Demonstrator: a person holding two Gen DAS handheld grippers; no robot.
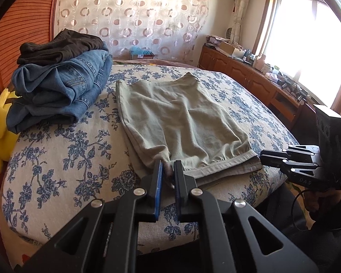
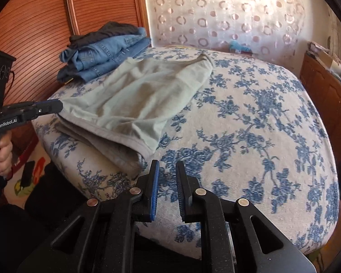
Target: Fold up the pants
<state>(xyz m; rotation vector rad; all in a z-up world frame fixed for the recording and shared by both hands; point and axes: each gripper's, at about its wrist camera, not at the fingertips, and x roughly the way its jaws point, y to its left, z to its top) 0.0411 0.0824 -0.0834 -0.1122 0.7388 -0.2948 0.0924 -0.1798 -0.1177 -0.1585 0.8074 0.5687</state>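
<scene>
Pants: we see the grey-green pants (image 1: 177, 118) folded already to a short rectangle on the bed (image 1: 63, 159), with the hem side at the near edge and the far end toward the middle of the bed.
Left gripper: our left gripper (image 1: 168, 170) is clenched on the near left corner of the pants; a little cloth shows between the blue pads. We judge that we hold this corner so as to lift it for the next fold.
Right gripper: our right gripper (image 2: 167, 173) has narrow jaws with nothing between them. It hangs over the near edge of the bed, just beside the near right corner of the pants, not touching the cloth.
Reason: in our judgement both near corners must rise together, otherwise the layers slip.
Pile: the folded jeans (image 1: 63, 86) with a dark garment (image 1: 61, 45) on top lie at the far left corner, apart from the pants, so the working place stays free.
Next: we think the right jaws must take the right corner.
</scene>
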